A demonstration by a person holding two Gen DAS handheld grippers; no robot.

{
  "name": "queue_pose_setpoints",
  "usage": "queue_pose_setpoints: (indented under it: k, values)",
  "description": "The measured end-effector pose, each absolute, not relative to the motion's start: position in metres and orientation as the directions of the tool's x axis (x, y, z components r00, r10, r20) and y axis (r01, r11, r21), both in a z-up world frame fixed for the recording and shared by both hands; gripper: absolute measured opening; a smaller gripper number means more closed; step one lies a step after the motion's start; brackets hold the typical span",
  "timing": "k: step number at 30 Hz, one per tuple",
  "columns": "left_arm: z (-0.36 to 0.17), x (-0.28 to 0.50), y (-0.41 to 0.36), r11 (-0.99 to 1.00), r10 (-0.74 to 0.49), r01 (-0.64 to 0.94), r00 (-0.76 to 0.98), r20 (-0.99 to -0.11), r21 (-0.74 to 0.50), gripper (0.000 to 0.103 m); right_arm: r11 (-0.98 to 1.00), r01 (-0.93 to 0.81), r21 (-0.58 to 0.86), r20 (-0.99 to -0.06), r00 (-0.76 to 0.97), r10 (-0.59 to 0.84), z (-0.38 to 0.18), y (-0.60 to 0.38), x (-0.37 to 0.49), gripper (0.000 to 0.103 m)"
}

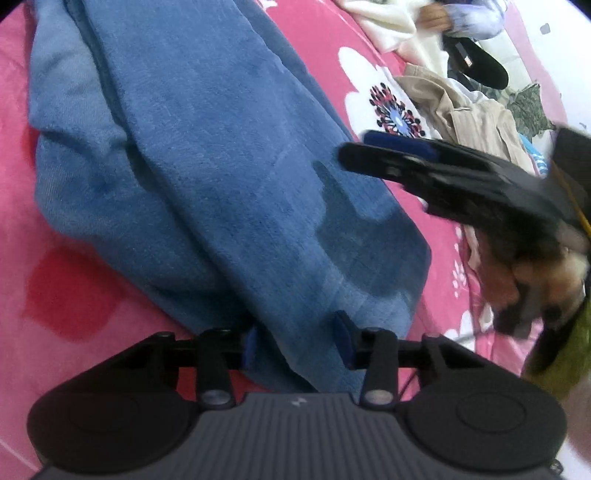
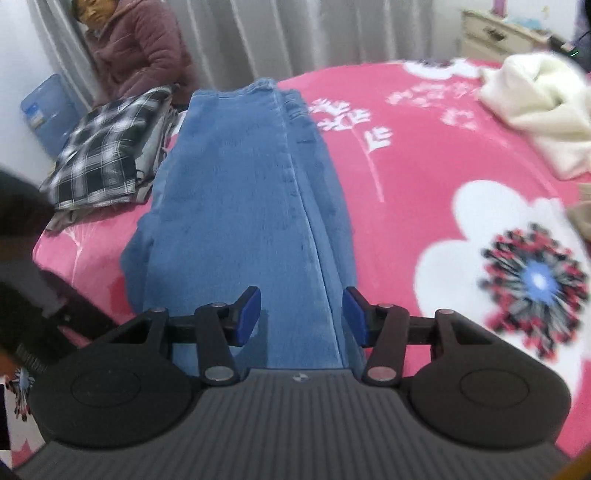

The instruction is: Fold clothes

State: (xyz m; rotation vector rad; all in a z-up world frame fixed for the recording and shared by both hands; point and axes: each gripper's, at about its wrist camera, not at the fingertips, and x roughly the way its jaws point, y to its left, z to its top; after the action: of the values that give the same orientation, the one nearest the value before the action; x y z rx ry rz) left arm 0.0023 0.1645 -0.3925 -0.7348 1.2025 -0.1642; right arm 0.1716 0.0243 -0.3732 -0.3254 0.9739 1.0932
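Note:
Blue jeans [image 1: 207,177] lie lengthwise on the pink flowered bedspread [image 1: 55,258], legs laid one on the other. My left gripper [image 1: 297,345] is open, its blue pads either side of the near end of the jeans. My right gripper [image 2: 301,315] is open over the near end of the same jeans [image 2: 240,206], pads apart with denim between them. The right gripper also shows in the left wrist view [image 1: 424,162] at the right, above the jeans' edge.
A plaid folded stack [image 2: 107,147] lies at the bed's left edge by a seated person [image 2: 136,48]. A white garment [image 2: 543,107] lies far right. Beige clothes [image 1: 472,114] and another person's hand [image 1: 436,16] are beyond the jeans.

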Motion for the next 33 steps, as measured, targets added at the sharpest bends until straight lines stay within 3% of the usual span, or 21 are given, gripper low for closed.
queue_pose_setpoints:
  k: [4, 9, 13, 17, 20, 21, 23, 28, 33]
  values:
    - [-0.391, -0.003, 0.163, 0.759, -0.482, -0.253, 0.401, -0.779, -0.6, 0.012, 0.423, -0.857, 0.294, -0.825, -0.004, 0.565, -0.394, 0.031, 0.184, 0.045]
    - [-0.388, -0.004, 0.162, 0.754, -0.494, -0.232, 0.416, -0.764, -0.614, 0.007, 0.449, -0.817, 0.363, -0.817, -0.047, 0.575, -0.394, 0.016, 0.192, 0.011]
    - [-0.392, -0.004, 0.164, 0.747, -0.488, -0.264, 0.404, -0.773, -0.61, 0.011, 0.466, -0.804, 0.37, -0.804, -0.026, 0.594, -0.388, 0.005, 0.197, 0.01]
    - [-0.392, -0.006, 0.158, 0.769, -0.46, -0.254, 0.417, -0.784, -0.586, 0.009, 0.415, -0.854, 0.313, -0.81, -0.012, 0.586, -0.386, 0.004, 0.186, 0.026]
    - [-0.39, -0.008, 0.155, 0.768, -0.444, -0.27, 0.429, -0.786, -0.581, 0.006, 0.409, -0.875, 0.26, -0.839, 0.005, 0.544, -0.397, 0.008, 0.181, 0.022]
    - [-0.388, -0.009, 0.156, 0.752, -0.45, -0.287, 0.434, -0.781, -0.593, 0.006, 0.401, -0.88, 0.253, -0.844, 0.001, 0.536, -0.395, 0.009, 0.18, 0.012]
    - [-0.385, -0.014, 0.157, 0.722, -0.472, -0.302, 0.443, -0.762, -0.622, 0.006, 0.384, -0.888, 0.254, -0.853, -0.018, 0.522, -0.388, 0.009, 0.182, 0.007]
    - [-0.381, -0.018, 0.144, 0.722, -0.514, -0.246, 0.436, -0.739, -0.647, 0.006, 0.364, -0.9, 0.239, -0.875, -0.037, 0.482, -0.372, -0.008, 0.176, 0.006]
    - [-0.403, -0.017, 0.148, 0.695, -0.527, -0.295, 0.412, -0.743, -0.656, 0.012, 0.409, -0.89, 0.203, -0.881, 0.017, 0.473, -0.382, -0.015, 0.166, 0.008]
